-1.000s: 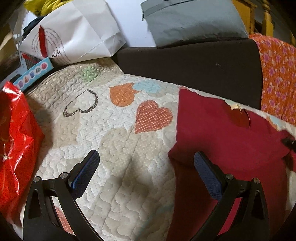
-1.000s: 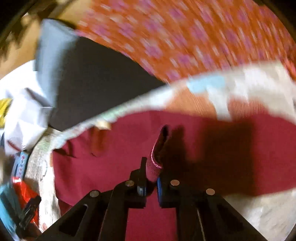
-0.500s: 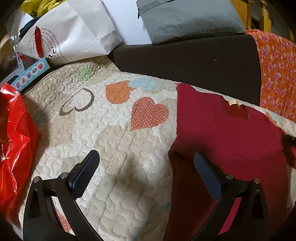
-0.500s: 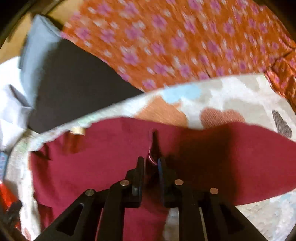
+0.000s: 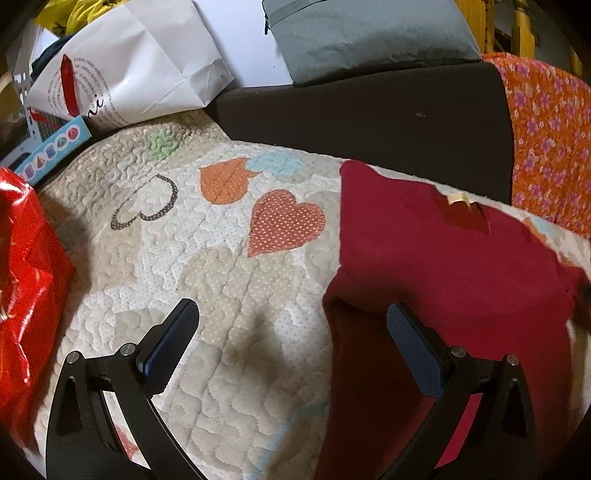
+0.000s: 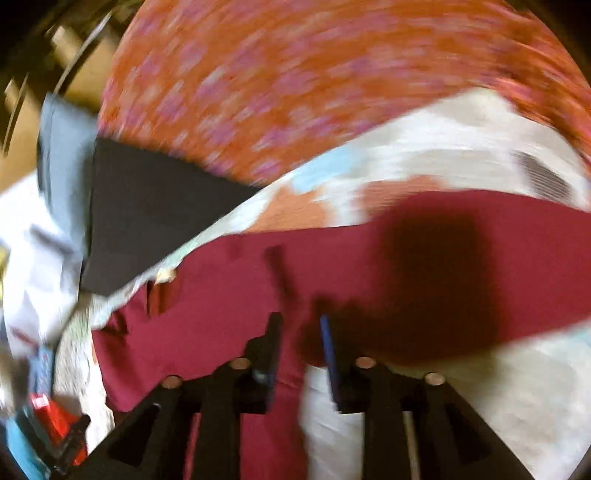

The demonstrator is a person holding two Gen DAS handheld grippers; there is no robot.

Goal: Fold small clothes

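Note:
A small dark red shirt point(image 5: 443, 266) lies on a quilt with heart patches point(image 5: 221, 288), its neck label toward the far side. My left gripper point(image 5: 291, 328) is wide open just left of the shirt's near left edge, its right finger over the red cloth. In the blurred right wrist view the red shirt point(image 6: 229, 302) lies spread across the quilt, and my right gripper point(image 6: 301, 325) hovers over it with its fingers slightly apart and nothing between them.
A red plastic bag point(image 5: 26, 295) lies at the left. A white paper bag point(image 5: 136, 70) and a blue box point(image 5: 51, 151) sit at the far left. A dark backrest point(image 5: 369, 114), a grey cushion point(image 5: 362, 33) and an orange flowered cloth point(image 5: 546, 140) stand behind.
My right gripper has let go of the red fold it held and its fingers have parted. The cloth now lies flat. The left gripper stays open and has barely moved.

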